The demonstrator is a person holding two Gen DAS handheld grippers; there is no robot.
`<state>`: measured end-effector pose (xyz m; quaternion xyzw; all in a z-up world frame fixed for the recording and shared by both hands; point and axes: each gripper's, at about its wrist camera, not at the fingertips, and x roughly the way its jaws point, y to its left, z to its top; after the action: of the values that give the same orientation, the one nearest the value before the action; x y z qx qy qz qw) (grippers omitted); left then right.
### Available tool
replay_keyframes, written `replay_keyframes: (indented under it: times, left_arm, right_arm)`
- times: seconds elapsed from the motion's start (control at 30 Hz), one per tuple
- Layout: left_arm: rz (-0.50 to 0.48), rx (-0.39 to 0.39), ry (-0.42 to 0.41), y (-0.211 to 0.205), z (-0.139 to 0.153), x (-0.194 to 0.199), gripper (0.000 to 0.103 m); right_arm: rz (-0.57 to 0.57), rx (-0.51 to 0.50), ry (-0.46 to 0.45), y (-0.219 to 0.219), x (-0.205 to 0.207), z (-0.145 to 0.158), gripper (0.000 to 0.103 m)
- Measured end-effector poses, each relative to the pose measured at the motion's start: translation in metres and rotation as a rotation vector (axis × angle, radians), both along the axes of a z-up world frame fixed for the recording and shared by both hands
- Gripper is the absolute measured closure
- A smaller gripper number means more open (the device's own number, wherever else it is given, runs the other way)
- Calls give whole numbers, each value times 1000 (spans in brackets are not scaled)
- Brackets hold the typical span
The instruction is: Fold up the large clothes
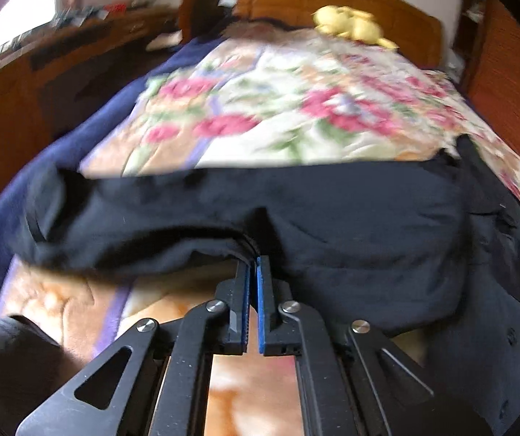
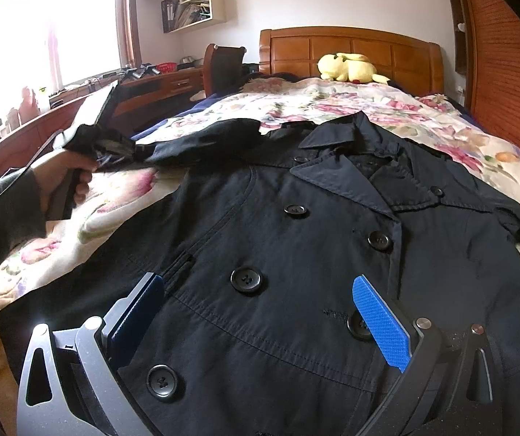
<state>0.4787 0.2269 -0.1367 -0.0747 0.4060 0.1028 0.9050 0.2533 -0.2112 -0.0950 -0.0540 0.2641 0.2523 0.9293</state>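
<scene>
Bedroom conditions: a wooden-framed bed (image 2: 347,45) carries a floral quilt (image 2: 332,105), with a yellow plush toy (image 2: 347,67) against the headboard at 12 o'clock and a cluttered wooden desk (image 2: 158,83) below the window at 10 o'clock.

The task's item, a dark double-breasted coat (image 2: 296,239), lies front-up across the quilt, collar toward the headboard, buttons fastened as far as can be seen. Its sleeve (image 2: 202,138) is stretched out toward 10 o'clock.

The left gripper (image 1: 253,265) is clenched on the sleeve's cuff edge, with fabric pinched between its blue pads; from the right wrist view the person's hand (image 2: 62,178) holds this gripper raised off the quilt, the sleeve hanging taut from it. The right gripper (image 2: 260,312) is released, jaws spread wide over the coat's lower front; whether its fingers touch the cloth cannot be told.

Risks, as judged: the pinch looks to be on a thin edge of cloth only, so a quick pull across the body could slip the cuff free and drop the sleeve crumpled. With the right gripper not pinning the coat, dragging the sleeve may shift the whole garment or rumple the quilt beneath, spoiling a square fold. The lapels and buttons could catch the sleeve as it crosses.

Containers: wall shelves (image 2: 198,0) at 11 o'clock hold binders and papers; a red basket (image 2: 167,67) sits on the desk, contents not discernible.
</scene>
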Motion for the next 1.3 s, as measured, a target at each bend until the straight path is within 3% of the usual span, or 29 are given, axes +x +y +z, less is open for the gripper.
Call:
replay_keyframes:
  times: [0.1,0.4,0.73,0.87,1.03,1.3]
  left_arm:
    - [-55,27,-38,-32,27,-11,100]
    - [-231,63,-66,-123,69,-37,100]
    - [-355,97,-62,-188,80,-81,99]
    - [-388,71,-72,-188,77,-111,93]
    - [-370,55,-88,-173,76,-155,77]
    - [-322,86,-116,-136,67,-215,71]
  right_arm:
    - [0,4,0,-1,-1,0,0]
    - [-27,-18,-57,-17,-9,19,0]
    - [-105,26,-83,-45,-7,34,0]
    - [-102,25,-66,-42,-5,31,0]
    - [-104,-6,-67,-39,-5,29,0]
    - [-59,-29,-57,-29,-11,32,0]
